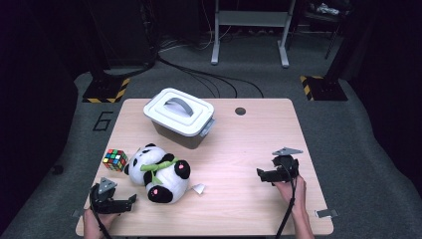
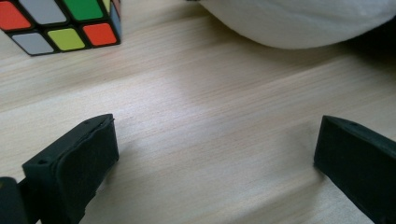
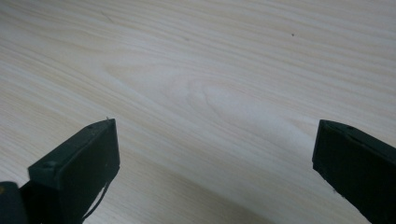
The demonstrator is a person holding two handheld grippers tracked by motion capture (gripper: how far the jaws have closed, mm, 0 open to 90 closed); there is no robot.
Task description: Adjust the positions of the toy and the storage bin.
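A plush panda lies on the wooden table left of centre, with a green leaf on its chest. To its left sits a colour cube. A white lidded box with a grey handle stands behind them. My left gripper rests open at the front left corner, jaws pointing right toward the panda. In the left gripper view the cube is at top left and the panda's white fur at top right. My right gripper is open at the right side, over bare wood.
A small white tag lies by the panda's foot. A round cable hole sits near the table's far edge. Beyond the table are a grey floor, cables, striped stand bases and a metal frame.
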